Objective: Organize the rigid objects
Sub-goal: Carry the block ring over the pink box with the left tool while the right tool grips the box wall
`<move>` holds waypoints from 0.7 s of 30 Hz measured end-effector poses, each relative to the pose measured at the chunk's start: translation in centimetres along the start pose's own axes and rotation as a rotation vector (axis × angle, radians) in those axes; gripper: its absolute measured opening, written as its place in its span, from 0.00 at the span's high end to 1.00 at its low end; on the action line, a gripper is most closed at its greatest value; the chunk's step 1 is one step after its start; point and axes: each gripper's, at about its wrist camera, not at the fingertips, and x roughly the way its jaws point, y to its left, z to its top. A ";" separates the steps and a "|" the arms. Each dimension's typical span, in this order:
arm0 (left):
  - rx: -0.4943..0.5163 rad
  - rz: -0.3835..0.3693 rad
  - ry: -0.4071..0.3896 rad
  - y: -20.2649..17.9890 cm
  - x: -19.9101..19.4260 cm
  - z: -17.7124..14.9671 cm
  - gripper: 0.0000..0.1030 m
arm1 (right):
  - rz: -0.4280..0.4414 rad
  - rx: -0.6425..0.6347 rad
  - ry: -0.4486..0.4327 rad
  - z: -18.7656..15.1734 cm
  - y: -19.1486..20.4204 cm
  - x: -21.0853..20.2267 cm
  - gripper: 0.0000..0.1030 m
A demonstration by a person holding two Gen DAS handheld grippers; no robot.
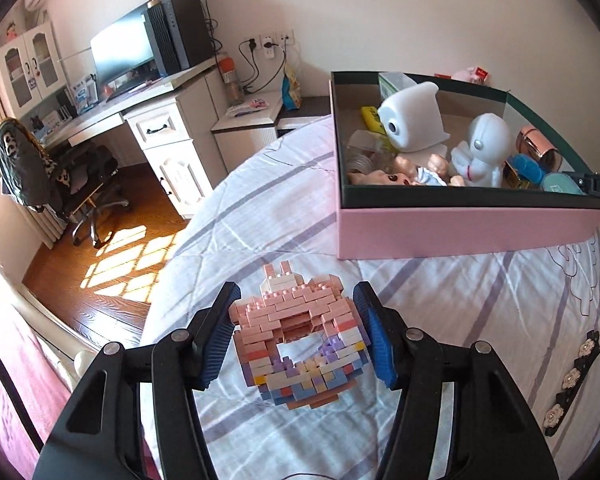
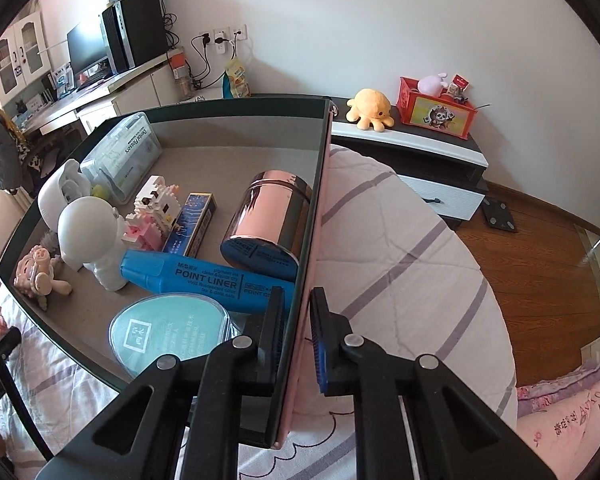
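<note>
A ring-shaped model of pink, purple and white bricks (image 1: 292,312) sits between the blue pads of my left gripper (image 1: 297,292), which is shut on its two sides just above the striped bedcover. Ahead to the right stands a pink open box (image 1: 460,232). My right gripper (image 2: 298,320) is shut on the box's right wall (image 2: 312,208), one finger inside and one outside. Inside the box lie a white astronaut figure (image 2: 92,232), a blue highlighter (image 2: 196,276), a rose-gold canister (image 2: 268,216), a round teal tin (image 2: 168,332) and a white-pink brick figure (image 2: 156,208).
The bed's curved edge drops to a wooden floor (image 1: 112,264) on the left. Beyond it are a desk with a monitor (image 1: 120,56) and an office chair (image 1: 40,168). A nightstand (image 2: 420,148) carries an orange plush octopus (image 2: 370,110) and a red box. A black flowered strap (image 1: 572,380) lies on the bedcover.
</note>
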 end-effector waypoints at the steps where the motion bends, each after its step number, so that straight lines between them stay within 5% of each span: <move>1: -0.004 0.008 -0.009 0.4 -0.3 0.2 0.42 | 0.000 0.000 0.002 0.1 0.0 0.0 0.88; 15: 0.032 0.005 -0.167 1.5 -2.7 8.8 0.42 | -0.006 -0.011 0.009 0.4 0.1 0.2 0.88; 21: 0.100 -0.123 -0.122 -2.8 0.5 13.1 0.42 | -0.004 -0.018 0.008 0.6 0.1 0.4 0.88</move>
